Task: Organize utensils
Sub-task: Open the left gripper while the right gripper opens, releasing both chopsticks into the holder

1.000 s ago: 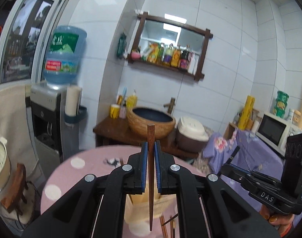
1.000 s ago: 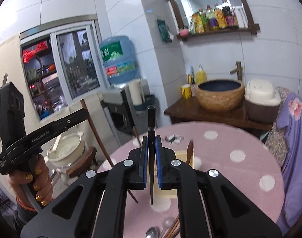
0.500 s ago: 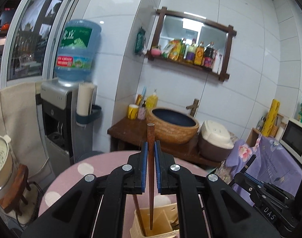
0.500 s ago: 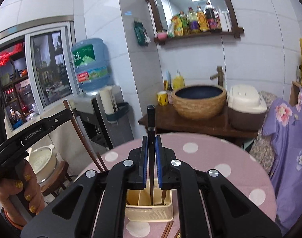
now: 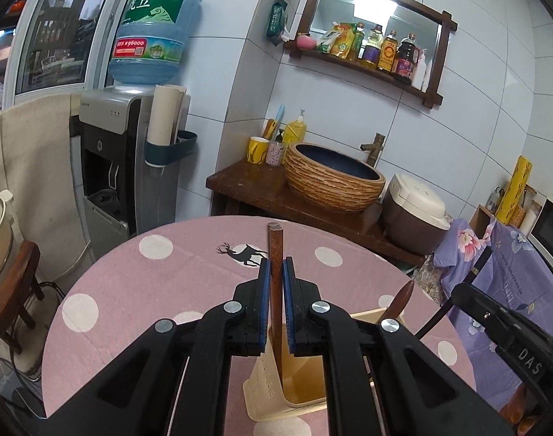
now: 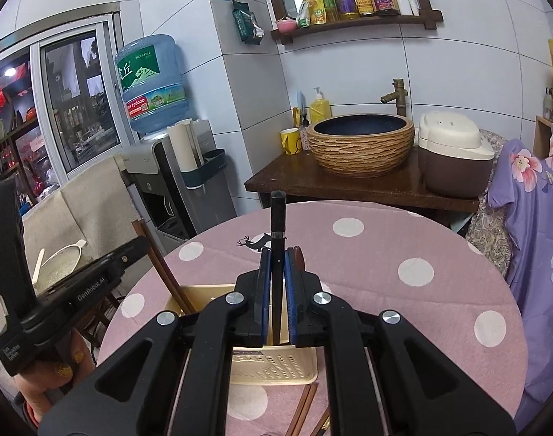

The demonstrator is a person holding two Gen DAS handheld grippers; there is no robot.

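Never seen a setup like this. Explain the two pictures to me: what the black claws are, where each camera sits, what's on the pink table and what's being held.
There is no robot here. A person holds a black two-finger gripper in each hand, and each gripper carries a wide-angle camera that looks forward along its fingers. So each picture shows its own gripper from behind.

In the left wrist view, the left gripper is shut on a brown wooden chopstick, held upright with its lower end in a beige utensil holder. The other gripper shows at the right edge.

In the right wrist view, the right gripper is shut on a black chopstick, also upright over the same holder. The hand at lower left carries the left gripper.

The round table has a pink cloth with white dots. More chopsticks lie in front of the holder.
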